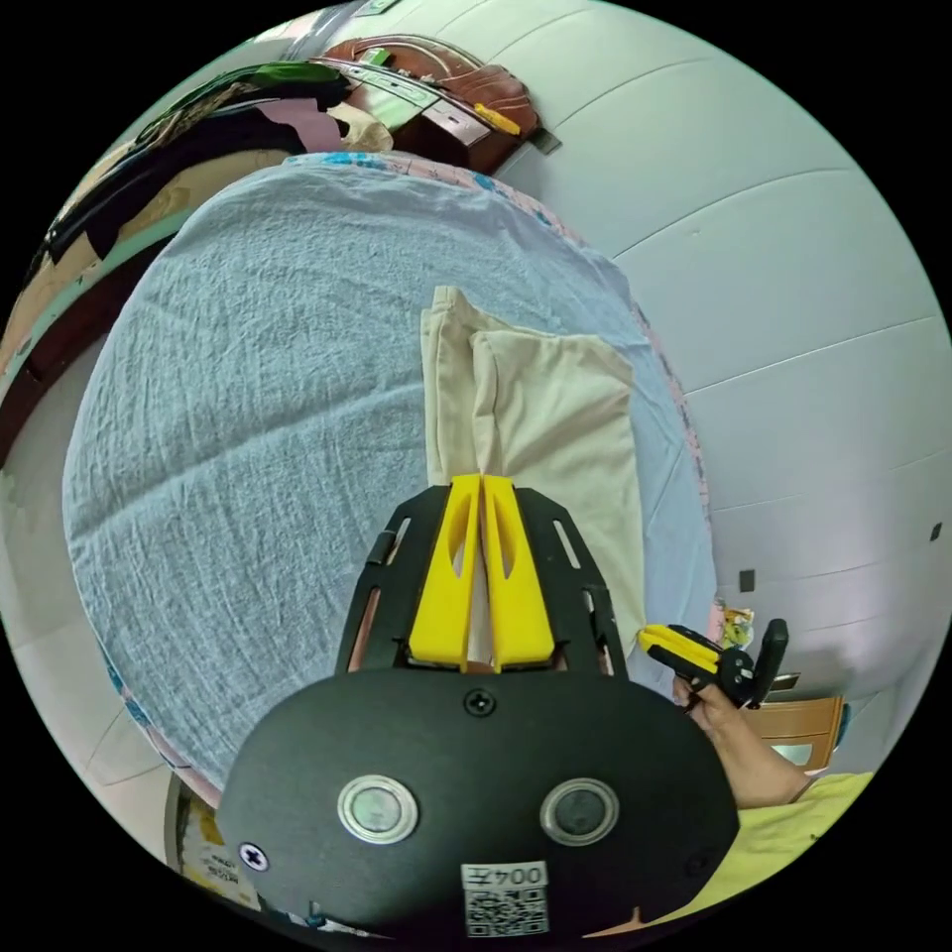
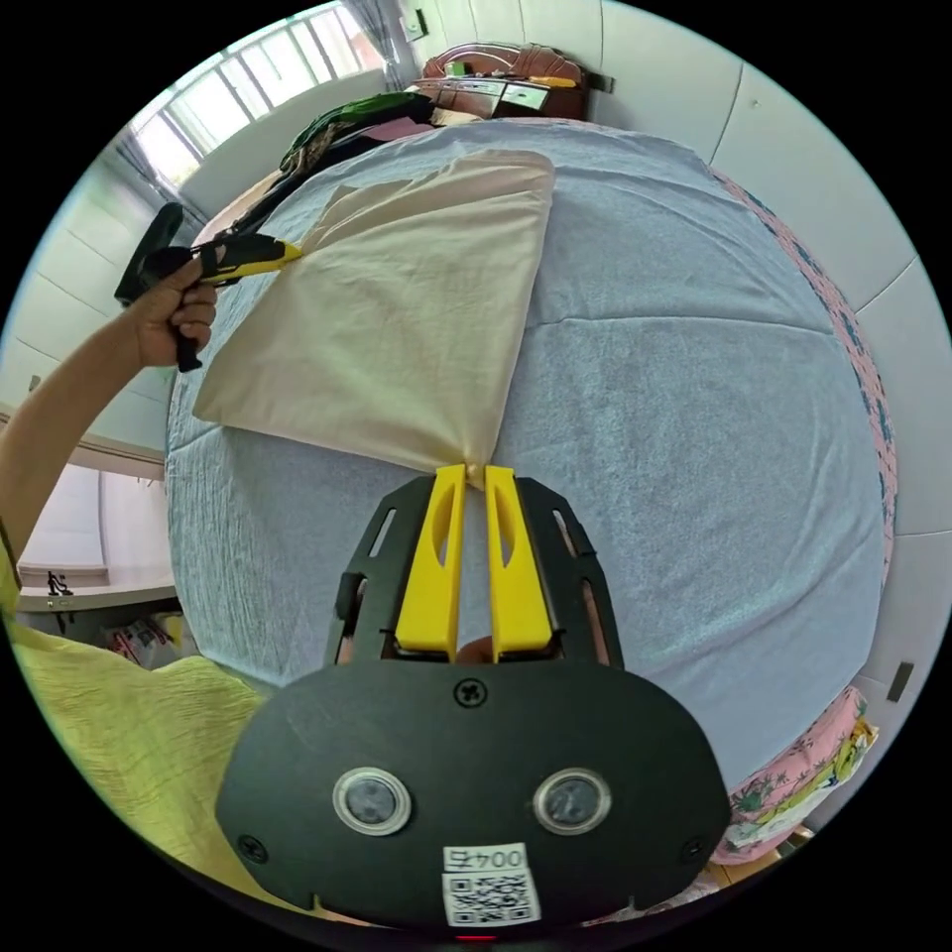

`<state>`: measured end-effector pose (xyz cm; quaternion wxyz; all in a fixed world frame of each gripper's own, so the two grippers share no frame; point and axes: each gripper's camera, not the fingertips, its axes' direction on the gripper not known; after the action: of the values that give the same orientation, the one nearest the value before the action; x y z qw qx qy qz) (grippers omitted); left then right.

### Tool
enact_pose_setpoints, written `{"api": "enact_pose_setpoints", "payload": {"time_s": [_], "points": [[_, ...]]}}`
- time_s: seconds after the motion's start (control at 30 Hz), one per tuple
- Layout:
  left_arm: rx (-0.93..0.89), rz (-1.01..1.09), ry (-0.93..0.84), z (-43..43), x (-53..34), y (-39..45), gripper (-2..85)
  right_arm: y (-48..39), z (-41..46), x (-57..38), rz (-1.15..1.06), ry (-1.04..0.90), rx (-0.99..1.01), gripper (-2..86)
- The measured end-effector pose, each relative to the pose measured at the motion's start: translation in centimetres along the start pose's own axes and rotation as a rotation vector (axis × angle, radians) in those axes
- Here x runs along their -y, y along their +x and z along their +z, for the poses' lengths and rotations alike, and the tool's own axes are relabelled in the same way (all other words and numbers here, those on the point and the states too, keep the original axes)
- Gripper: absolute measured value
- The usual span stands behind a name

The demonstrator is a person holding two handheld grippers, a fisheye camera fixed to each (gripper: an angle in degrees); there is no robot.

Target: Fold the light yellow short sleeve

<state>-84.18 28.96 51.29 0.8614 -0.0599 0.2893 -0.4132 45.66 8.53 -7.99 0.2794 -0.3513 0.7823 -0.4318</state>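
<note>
Left tongs (image 1: 481, 481): clamped on shirt edge.
Right tongs (image 2: 474, 471): clamped on shirt corner.
Light yellow shirt (image 2: 407, 297): partly folded on bed.
Bed (image 2: 694, 426): blue sheet.
Room: white panelled wall (image 1: 793, 297), window (image 2: 248, 89).

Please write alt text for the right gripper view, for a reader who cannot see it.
Yellow two-jaw tongs pinch one corner of a light yellow short-sleeve garment lying on a pale blue textured bed sheet. At the left, a hand holds second yellow tongs at the garment's far edge.

Our left gripper (image 1: 481, 483) and right gripper (image 2: 475, 471), jaws pinched together, left arm (image 2: 59, 397) outstretched.
</note>
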Motion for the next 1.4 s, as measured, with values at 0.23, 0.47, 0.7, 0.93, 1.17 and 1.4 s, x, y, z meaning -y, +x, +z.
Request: {"api": "enact_pose_setpoints", "payload": {"time_s": [0.23,0.47,0.7,0.93,1.17,1.4], "points": [[0.070,0.043,0.041,-7.9,-5.2,1.5,1.0,4.0,-5.4,-4.7,0.107,0.157,0.171,5.9],[0.235,0.264,0.023,-11.3,-17.6,8.9,1.1,9.9,-6.0,-9.1,0.317,0.237,0.502,8.5],[0.389,0.520,-0.055,-10.0,-20.9,14.5,2.0,13.8,-4.4,-10.6,0.525,0.269,0.703,10.7],[0.385,0.822,-0.087,-8.1,-20.5,17.6,4.6,15.2,-2.6,-8.9,0.668,0.292,0.663,11.4],[0.350,1.104,-0.146,-5.8,-19.5,19.4,6.7,13.4,-1.3,-6.6,0.690,0.270,0.484,9.1],[0.319,1.166,-0.228,-3.3,-18.3,18.6,7.6,11.0,-1.1,-4.7,0.618,0.255,0.400,9.6]]}}
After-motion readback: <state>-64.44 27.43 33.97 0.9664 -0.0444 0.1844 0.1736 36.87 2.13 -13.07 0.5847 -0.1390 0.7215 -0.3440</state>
